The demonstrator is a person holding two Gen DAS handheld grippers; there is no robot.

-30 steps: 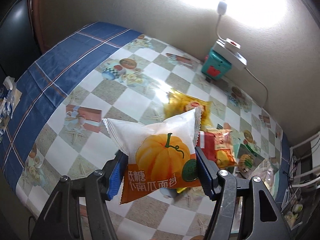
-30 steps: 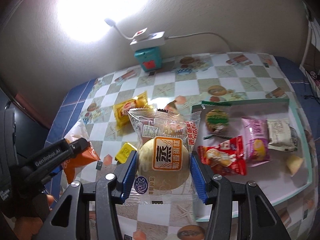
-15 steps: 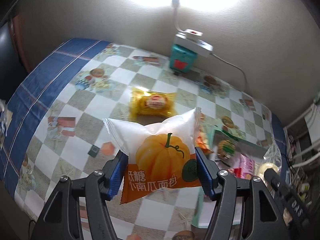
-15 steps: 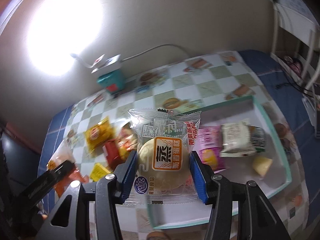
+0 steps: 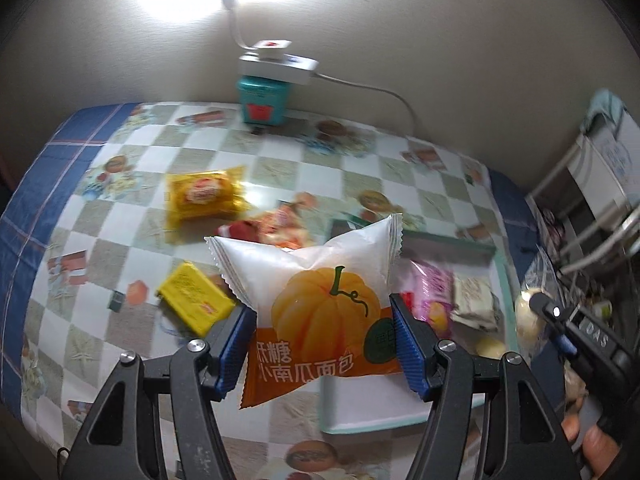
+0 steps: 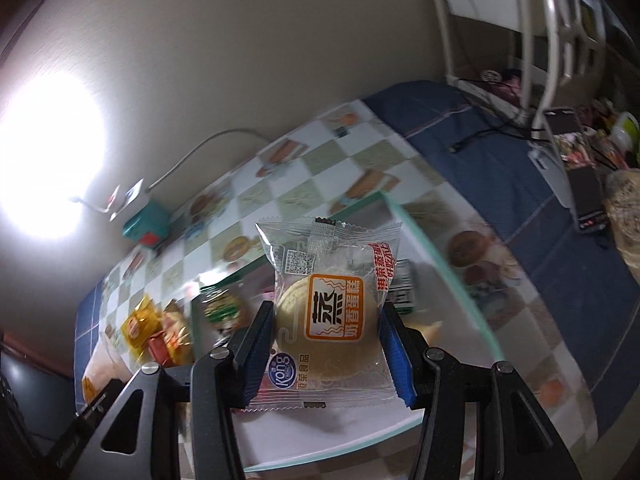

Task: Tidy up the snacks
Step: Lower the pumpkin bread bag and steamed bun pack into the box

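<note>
Gripping 1 packet each: the left gripper pinches the pumpkin bread packet partway open, the right gripper clamps the steamed cake packet narrower; beyond both jaws lies the tray, likely their destination.

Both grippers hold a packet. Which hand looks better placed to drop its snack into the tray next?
Right, probably. The right gripper holds the steamed cake packet over the tray; the left gripper with the pumpkin bread packet hangs at its left edge.

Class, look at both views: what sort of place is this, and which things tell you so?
Probably a home room: a table under a patterned checked tablecloth, a power strip against the wall, and a cluttered white shelf rack.
</note>
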